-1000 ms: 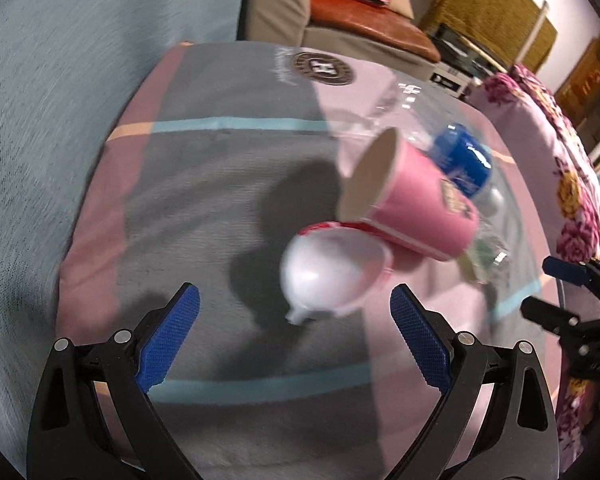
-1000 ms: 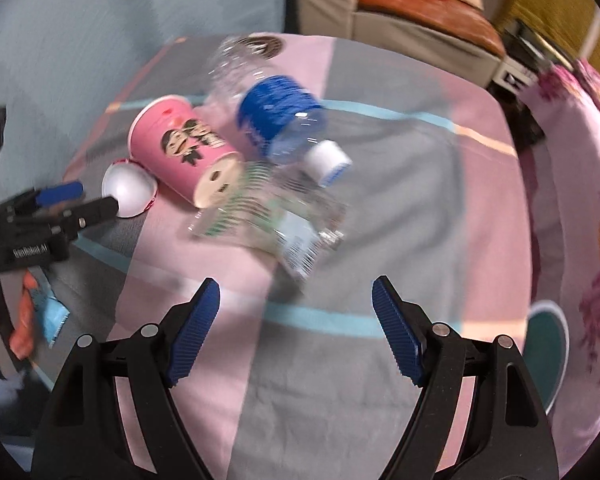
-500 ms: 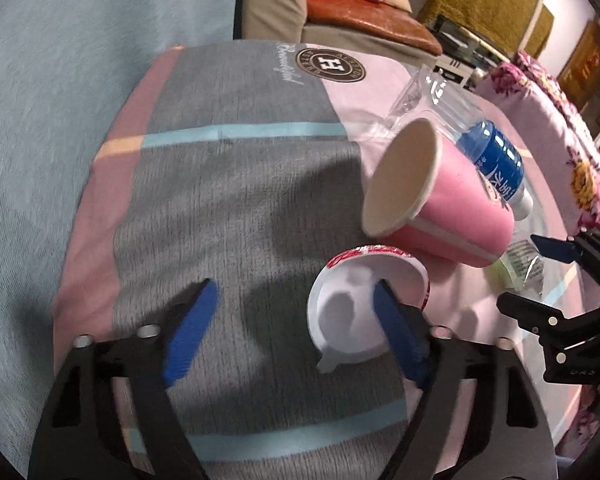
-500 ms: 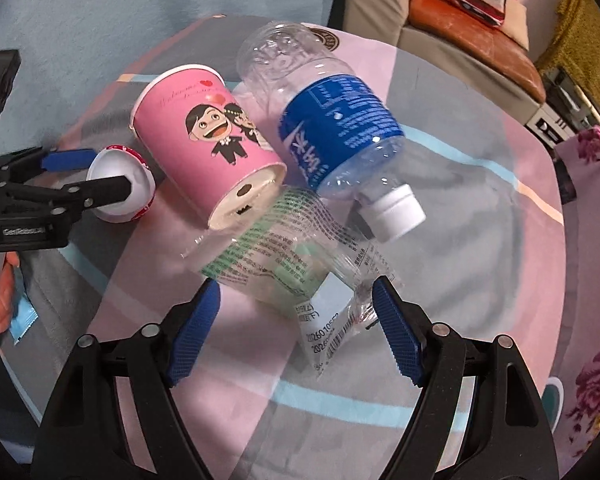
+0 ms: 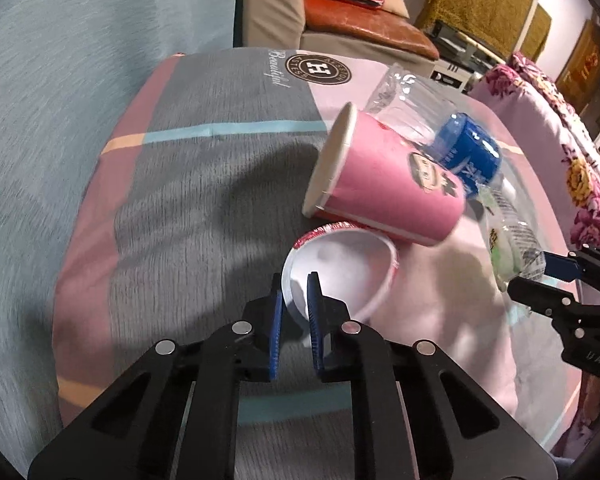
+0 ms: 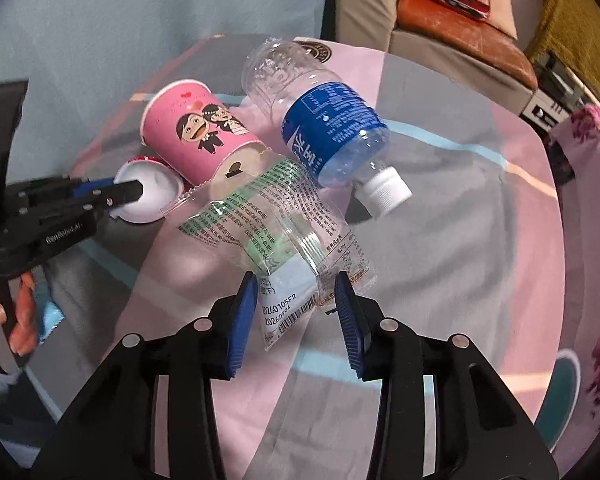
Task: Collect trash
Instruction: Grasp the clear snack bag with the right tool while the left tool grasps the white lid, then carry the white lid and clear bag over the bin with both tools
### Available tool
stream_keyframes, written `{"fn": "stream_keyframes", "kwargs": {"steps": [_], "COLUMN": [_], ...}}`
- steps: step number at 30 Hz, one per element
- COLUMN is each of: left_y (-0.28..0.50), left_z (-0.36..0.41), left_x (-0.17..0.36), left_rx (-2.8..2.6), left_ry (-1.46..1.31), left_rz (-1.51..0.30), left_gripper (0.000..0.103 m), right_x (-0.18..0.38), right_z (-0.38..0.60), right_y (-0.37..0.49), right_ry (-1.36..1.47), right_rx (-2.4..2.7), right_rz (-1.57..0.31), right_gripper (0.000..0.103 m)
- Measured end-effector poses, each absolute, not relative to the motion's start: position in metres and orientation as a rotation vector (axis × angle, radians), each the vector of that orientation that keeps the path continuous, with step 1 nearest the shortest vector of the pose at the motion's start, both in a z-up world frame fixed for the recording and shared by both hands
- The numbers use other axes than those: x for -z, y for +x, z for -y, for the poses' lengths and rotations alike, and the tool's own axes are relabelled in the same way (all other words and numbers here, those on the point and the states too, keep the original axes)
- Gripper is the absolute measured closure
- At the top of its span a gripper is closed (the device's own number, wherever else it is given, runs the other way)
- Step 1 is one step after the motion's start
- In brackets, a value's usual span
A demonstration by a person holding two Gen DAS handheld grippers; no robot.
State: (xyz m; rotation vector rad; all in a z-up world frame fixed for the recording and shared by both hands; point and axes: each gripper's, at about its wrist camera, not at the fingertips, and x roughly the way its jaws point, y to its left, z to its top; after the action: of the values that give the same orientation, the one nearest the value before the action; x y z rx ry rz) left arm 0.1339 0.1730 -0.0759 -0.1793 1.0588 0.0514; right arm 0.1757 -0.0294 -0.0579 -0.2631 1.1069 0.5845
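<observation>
The white cup [image 5: 340,268] lies on its side on the striped cloth [image 5: 204,184], its rim pinched between the left gripper's [image 5: 296,300] closed fingers. The clear wrapper [image 6: 276,240] has its near end between the right gripper's [image 6: 296,300] partly open fingers, below the pink cup [image 6: 200,136] and bottle [image 6: 324,132].

My black tongs with blue pads [image 5: 278,312] meet a white cup with a red-patterned rim [image 5: 340,268]. A pink paper cup [image 6: 198,132] carries a cartoon bride and groom. The clear bottle [image 6: 320,120] wears a blue label and white cap. Green print covers the clear wrapper [image 6: 268,220]. The cushion [image 5: 204,184] shows grey and pink blocks with teal stripes.
</observation>
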Motion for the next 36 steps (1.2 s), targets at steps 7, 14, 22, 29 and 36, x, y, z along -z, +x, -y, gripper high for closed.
{"fn": "stream_keyframes", "kwargs": {"steps": [7, 14, 22, 29, 36], "left_y": [0.112, 0.099, 0.097, 0.103, 0.113], "left_z": [-0.150, -0.123, -0.092, -0.054, -0.009], "left_x": [0.065, 0.049, 0.035, 0.023, 0.012], "left_rx": [-0.015, 0.027, 0.082, 0.140, 0.213], "left_ry": [-0.153, -0.131, -0.111, -0.063, -0.013], "left_rz": [-1.041, -1.021, -1.010, -0.999, -0.983], "left_gripper": [0.092, 0.093, 0.095, 0.095, 0.095], "right_x": [0.045, 0.034, 0.022, 0.011, 0.000], "right_z": [0.059, 0.094, 0.137, 0.169, 0.205], "right_y": [0.158, 0.141, 0.128, 0.122, 0.117], "right_ry": [-0.183, -0.102, -0.014, 0.042, 0.099], "right_rx": [-0.544, -0.496, -0.452, -0.409, -0.353], "right_rz": [-1.111, -1.099, -1.079, -1.046, -1.001], "right_gripper": [0.065, 0.065, 0.065, 0.065, 0.065]}}
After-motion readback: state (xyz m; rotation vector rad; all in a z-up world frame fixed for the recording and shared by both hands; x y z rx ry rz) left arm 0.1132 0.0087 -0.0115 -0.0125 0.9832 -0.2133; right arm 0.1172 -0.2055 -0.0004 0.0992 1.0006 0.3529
